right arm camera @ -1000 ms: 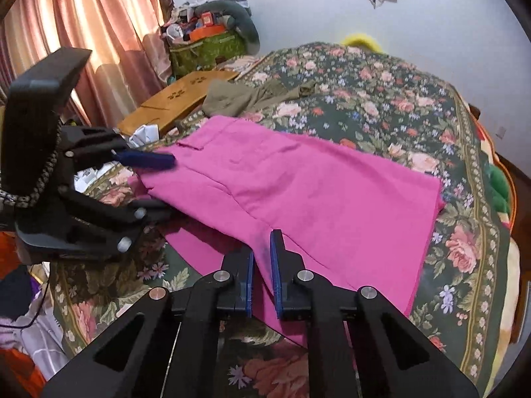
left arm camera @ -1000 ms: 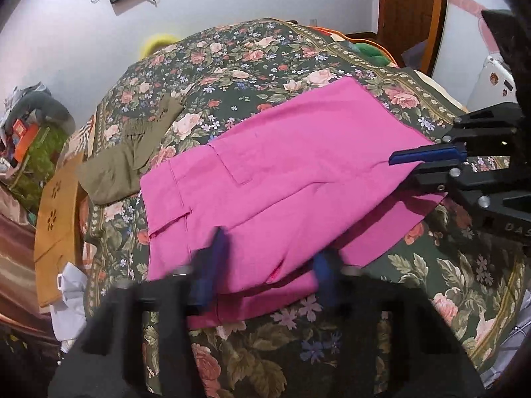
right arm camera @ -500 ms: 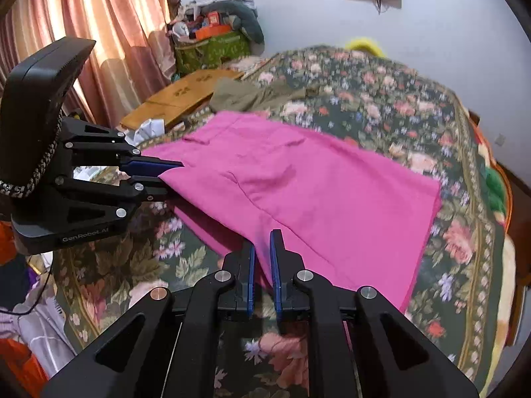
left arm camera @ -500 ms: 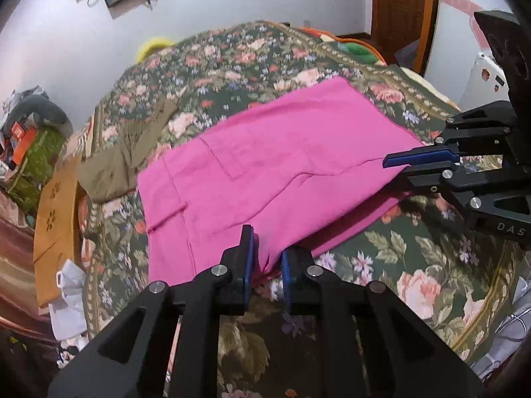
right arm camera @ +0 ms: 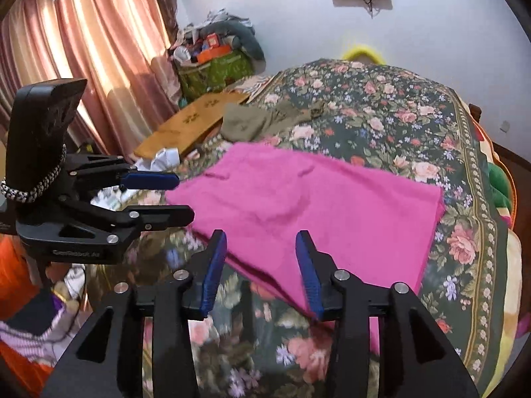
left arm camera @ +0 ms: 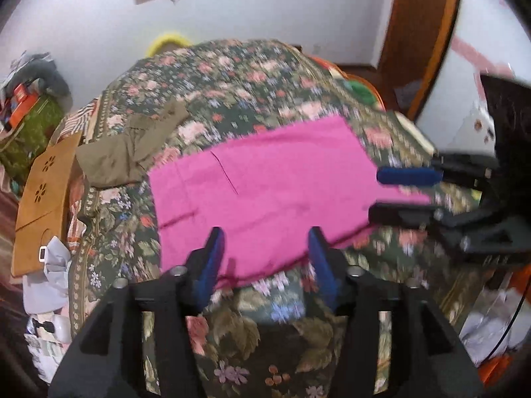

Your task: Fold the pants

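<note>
The pink pants [left arm camera: 272,192] lie folded lengthwise on the floral bedspread [left arm camera: 232,76]; they also show in the right wrist view [right arm camera: 332,205]. My left gripper [left arm camera: 265,248] is open and empty, its blue pads just over the near edge of the pants. My right gripper [right arm camera: 262,252] is open and empty over the near edge at the leg end. In the left wrist view the right gripper [left arm camera: 398,192] is at the right; in the right wrist view the left gripper [right arm camera: 172,195] is at the left.
An olive garment [left arm camera: 129,152] lies beyond the pants' waist end. A brown cardboard box [left arm camera: 43,192] and white clutter [left arm camera: 49,272] sit beside the bed. A green basket of things [right arm camera: 215,69] stands by the curtains. A wooden door [left arm camera: 421,33] is at the far right.
Both grippers have let go of the pants and opened. Both have pulled back a little from the cloth, which now lies flat on the bed.
</note>
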The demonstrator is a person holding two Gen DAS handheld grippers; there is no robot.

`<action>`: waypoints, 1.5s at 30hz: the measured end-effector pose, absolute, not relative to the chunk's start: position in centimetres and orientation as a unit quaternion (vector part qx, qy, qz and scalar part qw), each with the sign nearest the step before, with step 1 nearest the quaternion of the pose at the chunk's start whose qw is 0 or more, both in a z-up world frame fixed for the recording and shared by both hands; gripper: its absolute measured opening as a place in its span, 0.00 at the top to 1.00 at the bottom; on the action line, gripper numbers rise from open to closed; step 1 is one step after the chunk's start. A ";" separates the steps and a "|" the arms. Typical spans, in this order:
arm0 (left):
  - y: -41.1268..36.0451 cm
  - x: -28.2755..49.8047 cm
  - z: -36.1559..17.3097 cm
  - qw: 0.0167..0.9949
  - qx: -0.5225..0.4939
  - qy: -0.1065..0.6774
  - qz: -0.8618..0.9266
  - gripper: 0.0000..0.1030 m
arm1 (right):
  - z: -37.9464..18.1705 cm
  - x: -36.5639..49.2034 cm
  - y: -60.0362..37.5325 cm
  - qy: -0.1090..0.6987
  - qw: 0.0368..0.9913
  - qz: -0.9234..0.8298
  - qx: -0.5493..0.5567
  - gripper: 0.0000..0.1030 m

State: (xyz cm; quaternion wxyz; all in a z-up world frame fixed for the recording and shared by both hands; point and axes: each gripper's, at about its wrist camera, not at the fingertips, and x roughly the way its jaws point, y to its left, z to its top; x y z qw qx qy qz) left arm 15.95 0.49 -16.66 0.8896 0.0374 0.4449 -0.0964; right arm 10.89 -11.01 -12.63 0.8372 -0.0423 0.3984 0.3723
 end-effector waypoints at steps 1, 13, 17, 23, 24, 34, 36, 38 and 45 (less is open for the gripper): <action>0.8 16.4 -16.4 0.892 0.028 0.442 -0.091 0.44 | -12.8 11.2 -10.8 0.402 0.837 0.369 -0.038 0.60; 3.6 19.5 -22.5 0.863 0.004 0.503 -0.049 0.43 | -18.1 14.3 -11.3 0.500 0.801 0.329 0.012 0.56; 5.2 18.7 -22.3 0.867 -0.009 0.496 -0.051 0.42 | -18.2 14.0 -13.0 0.500 0.807 0.314 0.003 0.47; 7.3 17.7 -22.8 0.868 -0.014 0.495 -0.027 0.34 | -18.7 14.0 -16.6 0.513 0.809 0.285 0.022 0.47; 7.6 17.6 -22.9 0.868 -0.021 0.495 -0.026 0.32 | -18.8 13.9 -17.2 0.515 0.811 0.278 0.023 0.47; 8.6 16.9 -22.7 0.867 -0.049 0.496 -0.019 0.28 | -19.2 13.0 -21.3 0.527 0.815 0.238 0.031 0.47; 8.9 17.1 -22.4 0.863 -0.059 0.501 -0.022 0.28 | -18.9 13.1 -21.4 0.531 0.814 0.234 0.023 0.47; 9.3 17.3 -21.5 0.866 -0.057 0.497 -0.018 0.28 | -18.3 13.3 -21.7 0.530 0.816 0.233 0.019 0.47; 11.0 19.1 -18.7 0.879 -0.061 0.472 -0.006 0.28 | -15.2 15.3 -21.9 0.487 0.841 0.233 0.013 0.46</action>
